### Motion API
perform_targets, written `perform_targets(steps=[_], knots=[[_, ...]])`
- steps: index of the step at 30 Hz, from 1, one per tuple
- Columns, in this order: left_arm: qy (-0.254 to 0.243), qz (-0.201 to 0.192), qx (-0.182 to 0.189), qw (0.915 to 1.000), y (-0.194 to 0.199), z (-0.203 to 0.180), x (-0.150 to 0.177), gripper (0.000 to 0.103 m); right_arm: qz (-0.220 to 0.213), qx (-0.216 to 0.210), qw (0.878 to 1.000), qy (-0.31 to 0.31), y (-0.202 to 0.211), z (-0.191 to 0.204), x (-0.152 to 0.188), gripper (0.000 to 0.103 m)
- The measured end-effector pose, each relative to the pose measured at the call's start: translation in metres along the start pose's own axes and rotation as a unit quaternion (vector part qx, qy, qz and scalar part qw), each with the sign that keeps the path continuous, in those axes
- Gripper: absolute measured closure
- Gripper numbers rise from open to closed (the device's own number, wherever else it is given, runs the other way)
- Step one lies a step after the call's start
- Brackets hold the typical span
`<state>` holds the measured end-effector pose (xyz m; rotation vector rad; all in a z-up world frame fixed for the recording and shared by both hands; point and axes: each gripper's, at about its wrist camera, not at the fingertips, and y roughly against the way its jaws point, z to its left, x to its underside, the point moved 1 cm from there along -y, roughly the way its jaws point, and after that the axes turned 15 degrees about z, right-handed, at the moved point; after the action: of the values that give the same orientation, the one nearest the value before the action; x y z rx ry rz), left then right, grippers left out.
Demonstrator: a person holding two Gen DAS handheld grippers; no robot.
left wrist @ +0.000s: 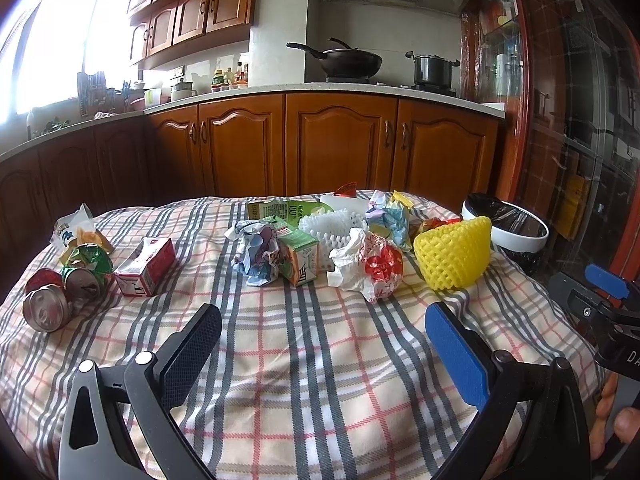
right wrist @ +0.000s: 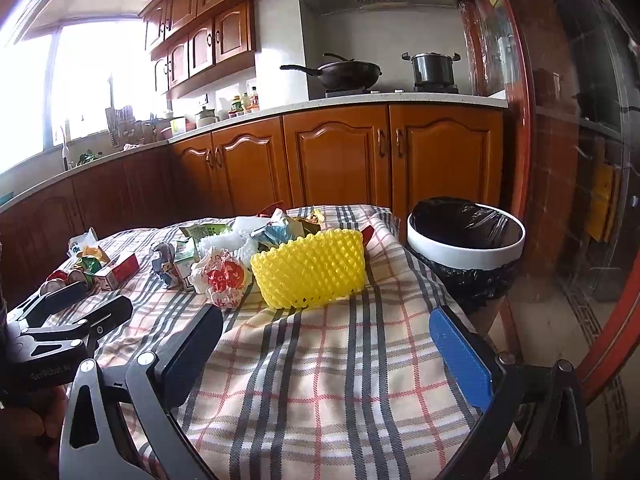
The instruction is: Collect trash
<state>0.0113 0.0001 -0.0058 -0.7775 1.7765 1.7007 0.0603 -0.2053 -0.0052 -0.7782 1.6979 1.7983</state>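
Bare checked tablecloth (left wrist: pixel 320 360) is lying open between the spread fingers of the left gripper (left wrist: pixel 320 344) and the right gripper (right wrist: pixel 326 344). Ahead, the yellow foam net (right wrist: pixel 310 268) and crumpled wrapper (left wrist: pixel 366 262) are blocking direct passage. The lined bin (right wrist: pixel 466 236) is standing unobstructed just beyond the table's right edge.

We have two fisheye views, each looking forward along its gripper's fingers, low over the table (left wrist: pixel 304 360) and facing the kitchen cabinets (left wrist: pixel 340 144). The left view sits toward the table's middle, the trash spread ahead of it. The right view sits further right, near the table's edge, close to the bin (right wrist: pixel 466 236). Both share the yellow net (left wrist: pixel 454 254), the crumpled wrapper (right wrist: pixel 218 276), the stove (right wrist: pixel 372 90) and the bin.
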Motion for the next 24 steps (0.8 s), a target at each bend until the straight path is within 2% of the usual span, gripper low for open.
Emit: perform_targets(steps=[16,21,24], knots=[[0.0,0.022,0.008,0.9997,-0.011,0.001,-0.01,0.001,0.014,-0.014,1.0,-0.008,-0.008,-0.011,-0.007,0.0],[0.002,0.049,0.024,0.9985,-0.026,0.003,-0.028,0.002,0.03,-0.033,0.999,-0.012,-0.018,-0.017,-0.018,0.0],[0.0,0.07,0.035,0.9969,-0.04,0.004,-0.045,0.008,0.046,-0.049,0.998,-0.013,-0.029,-0.02,-0.027,0.001]])
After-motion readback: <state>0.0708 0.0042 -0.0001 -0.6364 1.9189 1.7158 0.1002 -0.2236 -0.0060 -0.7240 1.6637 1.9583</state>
